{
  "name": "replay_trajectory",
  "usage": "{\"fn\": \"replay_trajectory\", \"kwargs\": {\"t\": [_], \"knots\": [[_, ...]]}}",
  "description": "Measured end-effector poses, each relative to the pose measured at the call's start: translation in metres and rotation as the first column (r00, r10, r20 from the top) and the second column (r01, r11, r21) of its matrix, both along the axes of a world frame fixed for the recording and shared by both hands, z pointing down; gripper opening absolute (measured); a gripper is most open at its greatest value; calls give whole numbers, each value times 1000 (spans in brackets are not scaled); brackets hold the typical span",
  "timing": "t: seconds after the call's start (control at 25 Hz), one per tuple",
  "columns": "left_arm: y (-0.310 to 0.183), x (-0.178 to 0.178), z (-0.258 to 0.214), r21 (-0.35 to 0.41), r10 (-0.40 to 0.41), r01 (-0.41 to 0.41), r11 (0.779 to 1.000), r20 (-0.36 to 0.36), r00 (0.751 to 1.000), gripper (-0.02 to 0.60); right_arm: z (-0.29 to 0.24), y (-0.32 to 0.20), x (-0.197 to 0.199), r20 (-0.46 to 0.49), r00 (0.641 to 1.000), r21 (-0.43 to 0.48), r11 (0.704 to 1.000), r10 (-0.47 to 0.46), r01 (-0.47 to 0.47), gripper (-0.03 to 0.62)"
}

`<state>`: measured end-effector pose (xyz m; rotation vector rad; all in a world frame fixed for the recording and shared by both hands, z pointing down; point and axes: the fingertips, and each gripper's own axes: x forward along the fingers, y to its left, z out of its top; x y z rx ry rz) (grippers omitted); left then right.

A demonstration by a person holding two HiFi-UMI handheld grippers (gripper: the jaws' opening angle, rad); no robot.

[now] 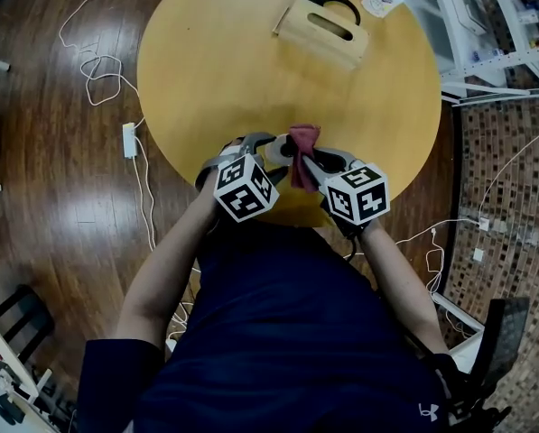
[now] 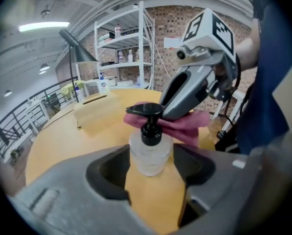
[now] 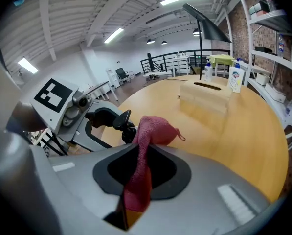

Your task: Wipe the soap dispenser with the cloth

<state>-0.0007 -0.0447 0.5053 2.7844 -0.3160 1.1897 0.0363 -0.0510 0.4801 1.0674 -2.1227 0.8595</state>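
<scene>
Here, low in the head view at the table's (image 1: 206, 61) near edge, the left gripper (image 2: 152, 155) stands with its jaws apart on either side of the clear dispenser (image 2: 148, 141), seemingly steadying it rather than pinching it. The right gripper (image 3: 142, 148) is clamped on the red cloth (image 3: 153, 131). The cloth's free end bunches past the jaws just behind the dispenser's top, likely ready to rub there. Beyond, toward the upper frame, a wooden box (image 1: 321, 31) sits well apart.
</scene>
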Motion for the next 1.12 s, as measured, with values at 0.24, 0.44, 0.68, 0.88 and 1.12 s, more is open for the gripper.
{"fn": "replay_trajectory", "kwargs": {"t": [0.24, 0.44, 0.68, 0.88, 1.12], "knots": [[-2, 1, 1, 34, 201, -202, 979, 25, 979, 275, 3, -33, 7, -37, 999, 15, 999, 31, -31, 61], [-2, -1, -5, -21, 22, -22, 1000, 1, 1000, 284, 4, -17, 9, -39, 998, 7, 999, 50, -49, 60], [1, 9, -2, 15, 13, -12, 1000, -54, 998, 282, 1, 0, 11, -12, 1000, -37, 999, 5, -5, 60], [6, 9, 0, 5, 227, -227, 974, -32, 973, 281, 5, -30, 12, -45, 999, -14, 1000, 2, -2, 61], [1, -5, -3, -43, 59, -59, 997, 1, 998, 334, 8, -8, 12, -29, 999, -36, 999, 26, -27, 58]]}}
